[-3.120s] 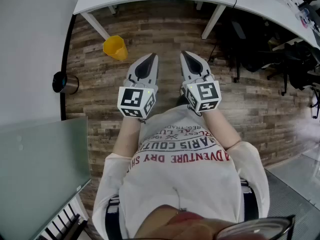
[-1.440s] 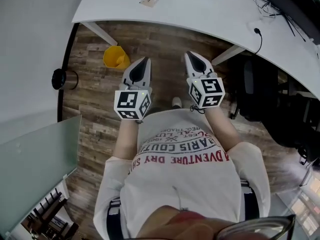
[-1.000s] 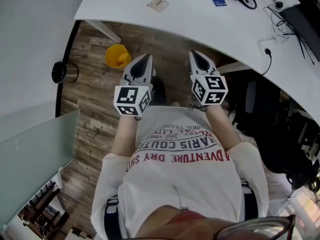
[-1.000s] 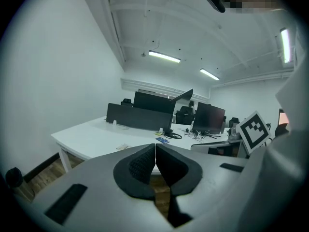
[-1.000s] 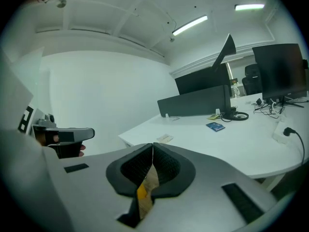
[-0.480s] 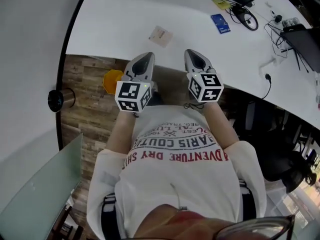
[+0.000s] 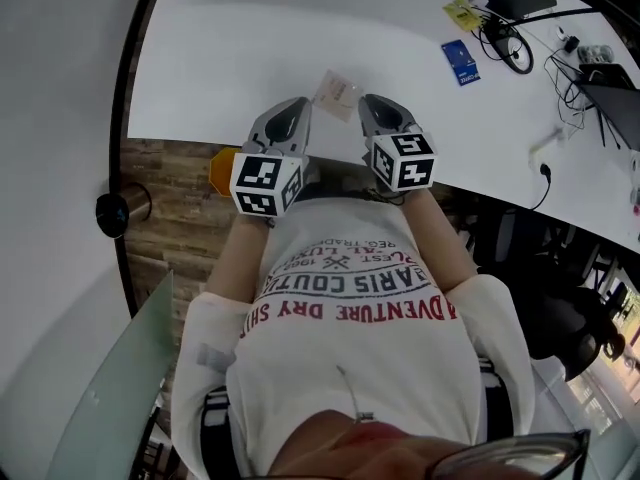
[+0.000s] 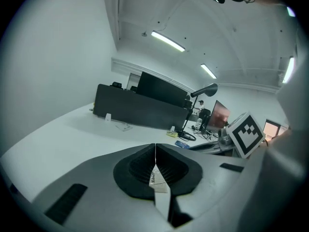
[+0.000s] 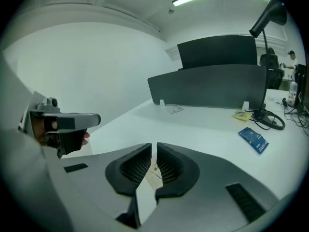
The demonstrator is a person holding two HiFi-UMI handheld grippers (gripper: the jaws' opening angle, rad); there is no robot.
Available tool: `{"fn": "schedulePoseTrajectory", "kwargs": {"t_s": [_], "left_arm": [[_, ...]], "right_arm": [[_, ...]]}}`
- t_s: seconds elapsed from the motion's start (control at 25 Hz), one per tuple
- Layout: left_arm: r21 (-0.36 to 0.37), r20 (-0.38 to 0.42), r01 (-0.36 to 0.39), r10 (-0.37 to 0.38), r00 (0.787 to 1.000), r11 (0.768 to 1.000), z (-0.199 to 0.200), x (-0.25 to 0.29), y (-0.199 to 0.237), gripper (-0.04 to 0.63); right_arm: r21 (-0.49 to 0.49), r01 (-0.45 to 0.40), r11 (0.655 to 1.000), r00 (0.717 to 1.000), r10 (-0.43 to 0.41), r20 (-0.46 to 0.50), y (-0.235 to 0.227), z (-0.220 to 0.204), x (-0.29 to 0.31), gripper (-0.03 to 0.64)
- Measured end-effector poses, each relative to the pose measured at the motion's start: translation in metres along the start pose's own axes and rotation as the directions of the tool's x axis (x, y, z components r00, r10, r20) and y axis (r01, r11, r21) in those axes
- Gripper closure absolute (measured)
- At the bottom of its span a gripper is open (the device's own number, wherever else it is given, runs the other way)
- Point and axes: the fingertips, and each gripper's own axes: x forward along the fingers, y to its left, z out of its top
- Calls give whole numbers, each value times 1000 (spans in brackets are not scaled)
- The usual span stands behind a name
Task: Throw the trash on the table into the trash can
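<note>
Status: nothing binned yet, as far as I can see. The scrap of paper (image 7: pixel 338 90) is on the tabletop (image 7: pixel 230 58), close to the near edge, flat, right between my two claw tips in the head view. Left claw (image 7: pixel 293 110): jaws fully together, holding nothing. Right claw (image 7: pixel 372 104): same, jaws closed up with only a hairline slit, nothing gripped. The right gripper view shows a beige sliver through that slit; I read it as the scrap lying on the tabletop beyond the jaws, not pinched. The left gripper view shows a similar pale sliver with some print low in its slit, and I can't tell what it is. The scrap looks like a small squarish wrapper or tag, pale beige-white, thin, with faint marks; probably light and floppy, so hard to get under on a smooth surface. The trash can (image 7: pixel 220 168) is yellow and stands on the wood floor under the tabletop edge, on my left, mostly hidden by the left claw's marker cube. Left to do: open a claw, pinch the scrap, carry it down-left, drop it in. Further back sit a blue card (image 7: pixel 461 61) and a yellow note (image 7: pixel 462 12); can't tell whether they count as trash.
</note>
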Motion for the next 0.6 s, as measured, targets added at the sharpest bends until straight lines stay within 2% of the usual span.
{"fn": "schedulePoseTrajectory", "kwargs": {"t_s": [0.12,0.16,0.2,0.24,0.6], "left_arm": [[-46,-24,-30,29,999,999,-13,12,13,572],[-58,-38,-39,37,999,998,-20,15,15,572],[-70,-52,-47,44,998,996,-26,19,16,572],[-80,-66,-53,48,997,995,-32,22,17,572],[-124,-172,-69,47,984,990,-74,51,22,572]], "right_arm": [[-37,-6,999,999,4,-44,-3,-8,23,587],[-40,-11,999,998,9,-68,-6,-14,30,562],[-38,-20,999,995,16,-97,-8,-21,38,466],[-33,-27,999,991,22,-130,-11,-29,45,428],[-15,7,1000,934,-12,-358,-50,-80,103,425]]}}
